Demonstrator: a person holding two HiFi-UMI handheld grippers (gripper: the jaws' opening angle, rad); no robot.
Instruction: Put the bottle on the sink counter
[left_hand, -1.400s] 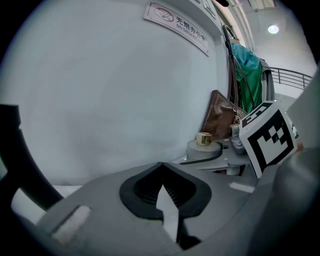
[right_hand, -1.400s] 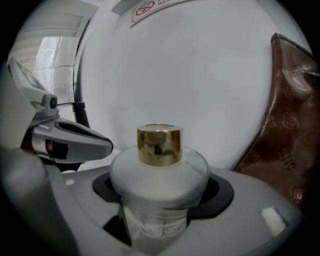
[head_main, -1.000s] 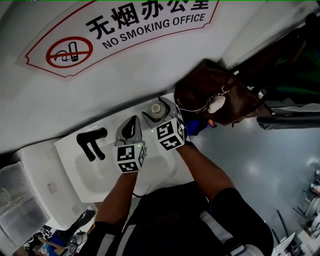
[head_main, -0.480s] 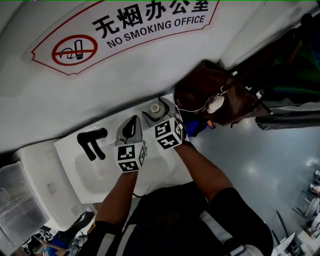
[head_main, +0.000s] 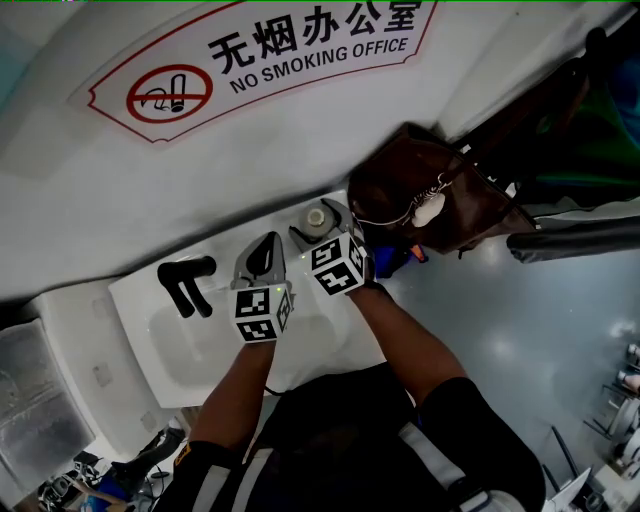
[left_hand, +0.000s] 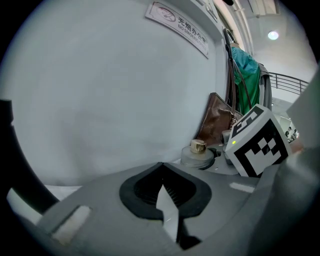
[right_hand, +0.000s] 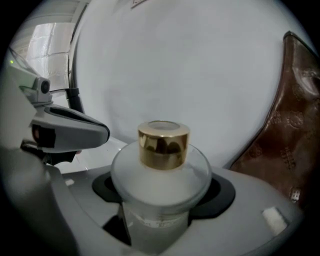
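1. Two tools sit side by side over the white sink bench (head_main: 130, 292), one in each of your hands.
2. Your right tool (head_main: 322, 226) is clamped round the bottle (right_hand: 159, 180), a frosted one with a gold cap, with the jaws against its body below the shoulder.
3. That bottle stands upright at the bench's back right corner, close to the wall and just beside a brown bag (head_main: 440, 190). Whether its base touches the bench is hard to tell.
4. Your left tool (left_hand: 165, 197) is clenched on nothing, jaws together, near the black tap (head_main: 185, 282).
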